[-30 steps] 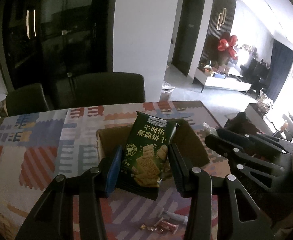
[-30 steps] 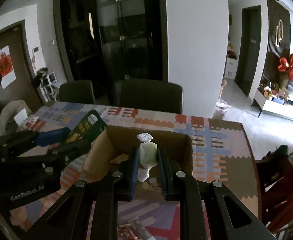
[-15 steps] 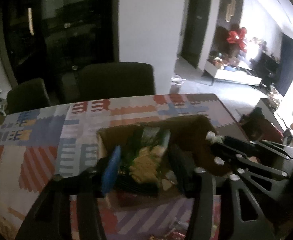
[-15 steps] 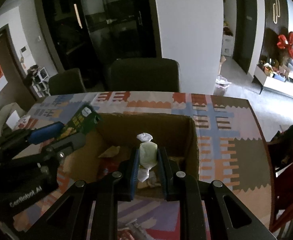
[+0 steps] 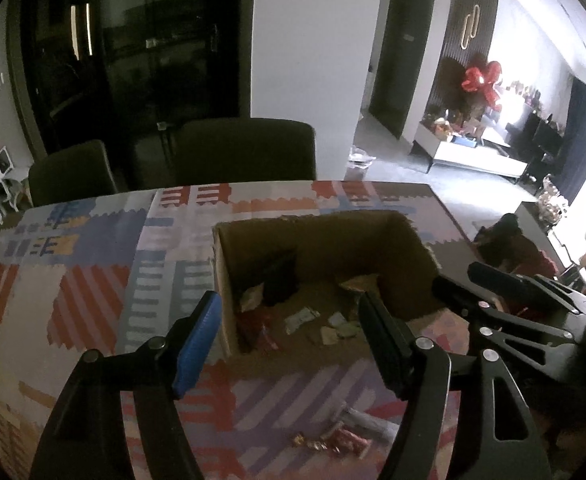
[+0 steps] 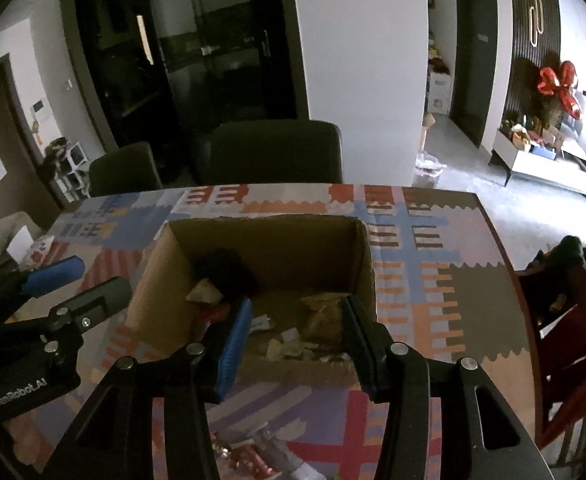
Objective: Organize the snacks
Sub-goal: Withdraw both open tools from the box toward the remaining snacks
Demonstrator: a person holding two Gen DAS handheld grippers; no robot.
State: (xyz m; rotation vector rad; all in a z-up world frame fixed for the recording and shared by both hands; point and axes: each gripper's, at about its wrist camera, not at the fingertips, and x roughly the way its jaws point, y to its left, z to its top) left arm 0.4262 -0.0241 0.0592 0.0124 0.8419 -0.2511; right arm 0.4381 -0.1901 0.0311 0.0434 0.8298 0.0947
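Cardboard box [image 5: 325,240] stood open-topped on bench [image 5: 93,272], way in from above free. My left tool [image 5: 289,336] hung over box's near-left corner, jaws opening, nothing between them. My right tool [image 6: 295,330] hung over near wall, jaws opening, nothing between. Box floor cluttered: small packets [image 5: 333,326], dark bag [image 6: 229,272] at back left. Loose wrappers [image 5: 333,442] lay on bench before box. Bench left of box bare. Two chairs [image 6: 277,152] blocked far edge.
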